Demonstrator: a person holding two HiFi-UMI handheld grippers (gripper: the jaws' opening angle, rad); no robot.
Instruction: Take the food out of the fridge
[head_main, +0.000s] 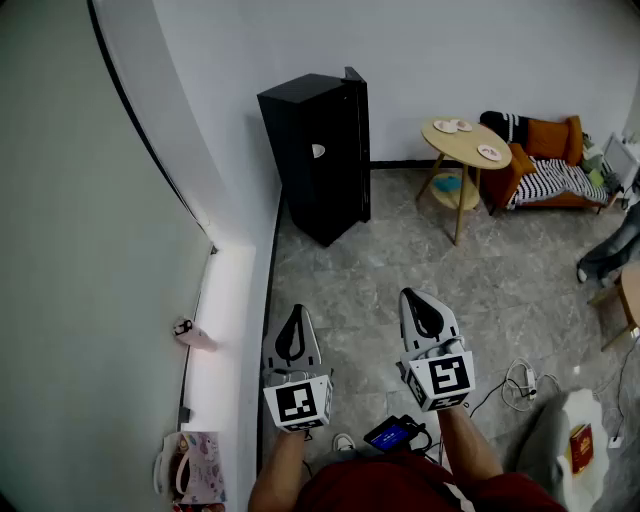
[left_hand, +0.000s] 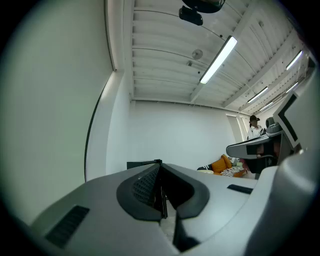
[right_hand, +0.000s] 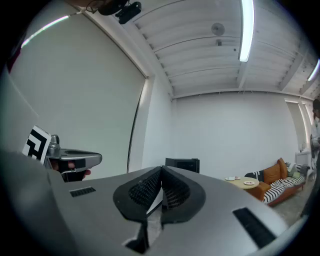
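Fridge (head_main: 318, 150): one, black, door apparently shut, contents unseen. Left gripper (head_main: 297, 318) and right gripper (head_main: 415, 303): jaws together, empty.

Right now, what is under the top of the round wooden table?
A lower shelf holding a pale bluish thing, too small to name. The tabletop covers the shelf's far part; anything there is hidden.

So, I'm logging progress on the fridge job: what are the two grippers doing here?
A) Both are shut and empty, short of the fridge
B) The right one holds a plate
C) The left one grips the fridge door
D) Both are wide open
A: the left gripper and right gripper each have their jaws together with nothing between them, and the black fridge stands ahead by the wall, untouched.
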